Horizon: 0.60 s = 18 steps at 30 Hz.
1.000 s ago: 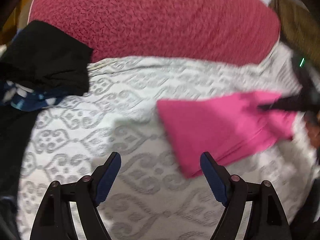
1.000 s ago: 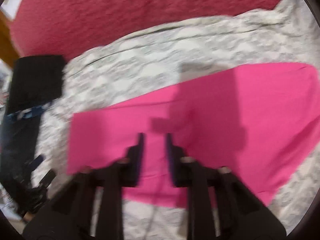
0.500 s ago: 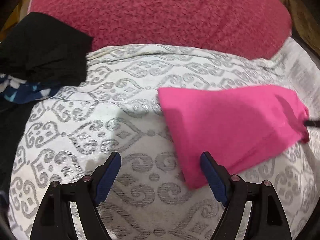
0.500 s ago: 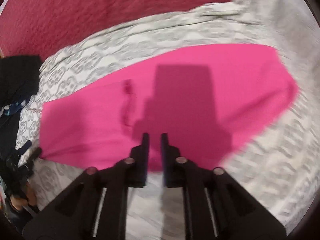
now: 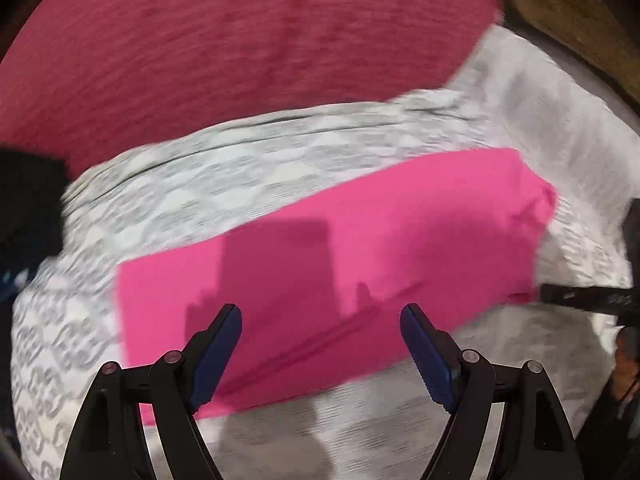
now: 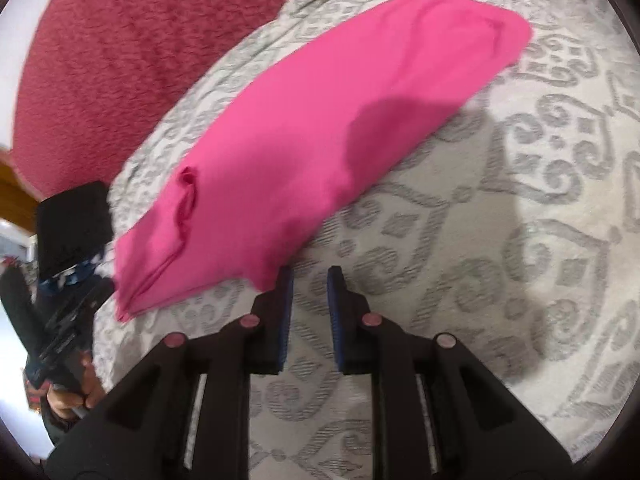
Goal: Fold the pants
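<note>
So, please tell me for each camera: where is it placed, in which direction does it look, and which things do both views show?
Left wrist: on the left gripper, looking down along its wide-open jaws at the pink pants; the right gripper shows at the right edge.
Right wrist: on the right gripper, jaws slightly apart with nothing between them, looking down at the patterned bedspread; the hand holding the other gripper shows at lower left.
Shared: pants, bedspread, red blanket, black clothes.

A bed carries everything, covered by a white bedspread (image 6: 520,240) with a grey scroll pattern. The folded pink pants (image 6: 320,128) lie flat on it in a long band. Past them a dark red textured blanket (image 5: 248,52) lies on the bed, and dark clothes (image 6: 72,228) are heaped at its left edge.
</note>
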Available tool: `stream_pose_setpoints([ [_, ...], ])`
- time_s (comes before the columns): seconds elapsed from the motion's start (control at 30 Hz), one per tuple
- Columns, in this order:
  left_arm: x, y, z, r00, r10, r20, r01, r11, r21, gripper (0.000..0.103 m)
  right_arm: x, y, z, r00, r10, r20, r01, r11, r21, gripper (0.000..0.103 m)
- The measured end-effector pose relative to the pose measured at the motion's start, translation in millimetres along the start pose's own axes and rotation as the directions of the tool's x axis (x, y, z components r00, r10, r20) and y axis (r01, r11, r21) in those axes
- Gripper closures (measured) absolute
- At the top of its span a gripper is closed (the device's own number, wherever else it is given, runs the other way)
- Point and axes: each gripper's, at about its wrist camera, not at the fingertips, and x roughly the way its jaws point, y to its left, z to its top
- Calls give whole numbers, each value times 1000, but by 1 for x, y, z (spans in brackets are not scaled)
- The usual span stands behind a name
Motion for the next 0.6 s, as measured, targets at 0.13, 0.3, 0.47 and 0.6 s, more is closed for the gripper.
stream_pose_setpoints([
  [0.13,12,-64,10,995,-100,-10,101,990,95,20,7,-1,2,998,58,-21,-57,998,2,75],
  [0.3,37,-140,8,982,-163,-91,182,946,269,20,-10,-25,7,998,58,19,-58,998,13,74],
  [0.47,64,-181,-6,974,-170,-152,214,912,350,76,-29,-69,8,989,124,78,-132,985,109,74],
  [0.6,54,-174,-8,948,-251,-197,304,898,319,96,-33,-77,6,981,164,100,-174,980,101,74],
])
